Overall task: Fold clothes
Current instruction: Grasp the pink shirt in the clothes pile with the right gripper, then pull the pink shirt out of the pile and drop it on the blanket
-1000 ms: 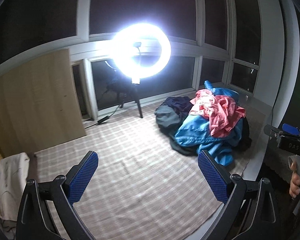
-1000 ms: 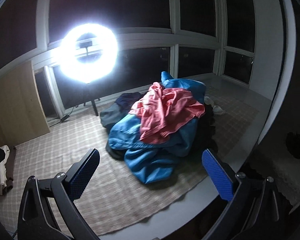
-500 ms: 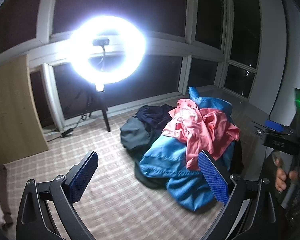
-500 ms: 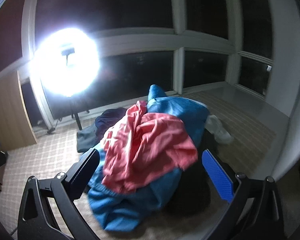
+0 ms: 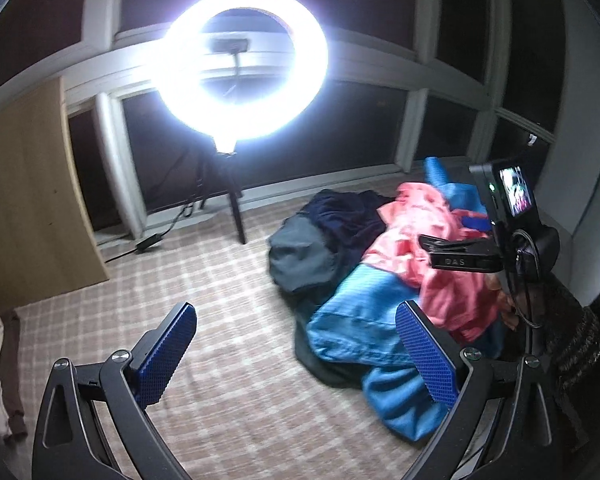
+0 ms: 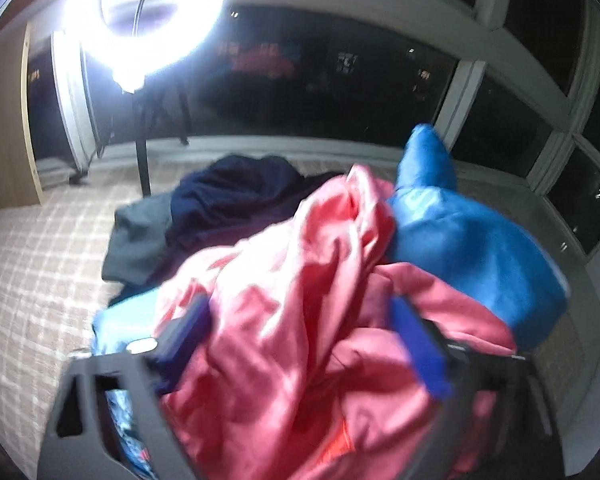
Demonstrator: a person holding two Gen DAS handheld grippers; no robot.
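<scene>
My right gripper [image 6: 300, 344] has its fingers spread, the pink garment [image 6: 296, 320] bunched between them at the top of the clothes pile; whether the pads touch the cloth is blurred. My left gripper [image 5: 296, 356] hangs with fingers spread and empty above the checked mat [image 5: 220, 320], the blue jacket [image 5: 356, 328] just beside its right finger. Farther off lie a grey garment [image 5: 300, 252] and a navy one [image 5: 348, 212]. Beyond them stand a ring light [image 5: 240, 64] and dark windows [image 6: 340, 92].

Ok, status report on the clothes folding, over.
Left gripper open, empty. Right gripper open, pink garment between its fingers, not clamped. Pile unfolded on blue garment. Nothing blocking.
</scene>
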